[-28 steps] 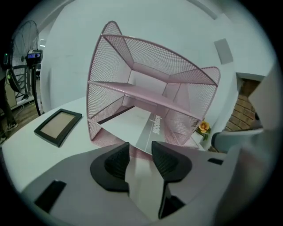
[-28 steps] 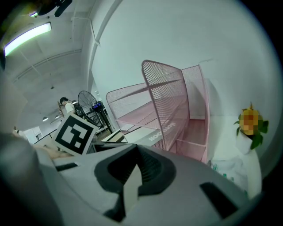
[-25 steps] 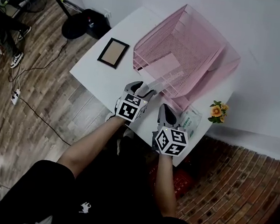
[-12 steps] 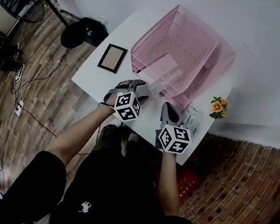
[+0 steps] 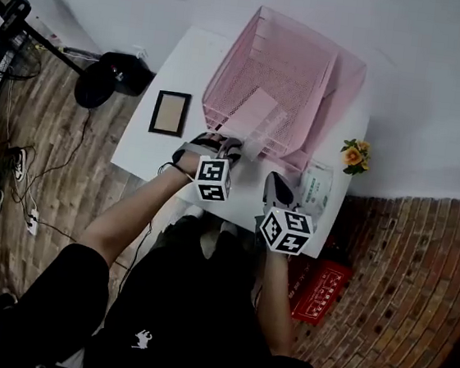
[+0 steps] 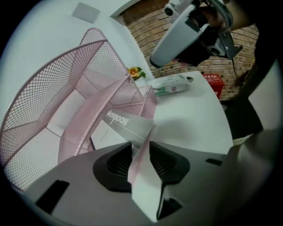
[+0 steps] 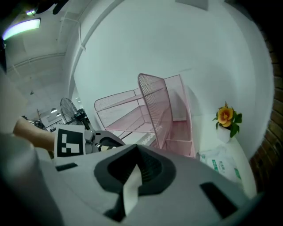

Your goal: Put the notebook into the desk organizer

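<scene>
Left tongs (image 5: 218,145) have just been closing and now pinch the near edge of the notebook (image 5: 253,116). The rest of it pokes into the front of the pink desk organizer (image 5: 345,77), upper middle of the frame. That forearm comes in from the lower left, wrist rolled sideways. Right tongs (image 5: 277,191) hover over the table (image 5: 185,67) centre-right, jaws together on nothing, forearm rising from the bottom edge.

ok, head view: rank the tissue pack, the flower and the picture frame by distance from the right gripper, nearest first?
From the right gripper:
1. tissue pack: just to its right, on the table.
2. flower: beyond the pack, at the table's right edge.
3. picture frame: across the table, on its left side.
</scene>
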`<state>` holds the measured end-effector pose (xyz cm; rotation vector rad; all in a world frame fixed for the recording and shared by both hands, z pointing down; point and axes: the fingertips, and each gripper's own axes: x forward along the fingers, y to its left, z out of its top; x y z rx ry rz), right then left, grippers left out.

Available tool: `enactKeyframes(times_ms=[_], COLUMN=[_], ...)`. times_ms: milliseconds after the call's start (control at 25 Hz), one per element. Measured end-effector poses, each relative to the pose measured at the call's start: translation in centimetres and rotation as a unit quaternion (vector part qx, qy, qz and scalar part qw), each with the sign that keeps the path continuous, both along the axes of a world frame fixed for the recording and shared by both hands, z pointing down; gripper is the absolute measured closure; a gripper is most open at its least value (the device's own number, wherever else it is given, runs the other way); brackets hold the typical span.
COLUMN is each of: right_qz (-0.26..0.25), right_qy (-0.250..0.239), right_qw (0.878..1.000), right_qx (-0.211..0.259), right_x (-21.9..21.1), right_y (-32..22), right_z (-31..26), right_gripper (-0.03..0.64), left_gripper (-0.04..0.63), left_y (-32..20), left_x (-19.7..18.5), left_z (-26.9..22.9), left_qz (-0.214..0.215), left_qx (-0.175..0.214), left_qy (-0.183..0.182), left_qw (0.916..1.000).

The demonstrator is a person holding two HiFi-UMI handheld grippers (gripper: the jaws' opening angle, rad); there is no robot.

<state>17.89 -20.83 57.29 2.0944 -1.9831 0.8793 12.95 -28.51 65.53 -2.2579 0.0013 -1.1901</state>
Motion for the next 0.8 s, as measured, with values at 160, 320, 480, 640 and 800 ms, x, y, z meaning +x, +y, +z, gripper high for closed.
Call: enactKeyframes(times_ms=[160, 320, 480, 640, 800], right_qz=[0.034, 0.062, 0.088, 0.117, 0.136], right_qy=[0.004, 0.008, 0.012, 0.014, 0.013], right_qw=[0.999, 0.998, 0.996, 0.993, 0.991], right_qx=[-0.001, -0.001, 0.001, 0.001, -0.006], right_x=[0.2, 0.4, 0.8, 1.0, 1.0], right_y=[0.4, 0.7, 1.0, 1.8, 2.6], right_z=[0.0, -0.3, -0.7, -1.1, -0.8], right_gripper=[0.615, 0.615, 0.615, 0.615, 0.615], left_gripper=[0.524, 0.563, 0.567, 0.571, 0.575], left_y=[-0.6, -0.5, -0.4, -0.9, -1.7], left_x=[0.8, 1.9, 2.9, 3.5, 3.5], left_z=[0.0, -0.2, -0.7, -1.6, -1.7], left_qz=[0.015, 0.007, 0.002, -0.005, -0.009], left_qx=[0.002, -0.018, 0.010, 0.069, 0.107], left_qy=[0.010, 0.020, 0.047, 0.093, 0.118], left_qw=[0.9998, 0.9996, 0.9988, 0.9933, 0.9872])
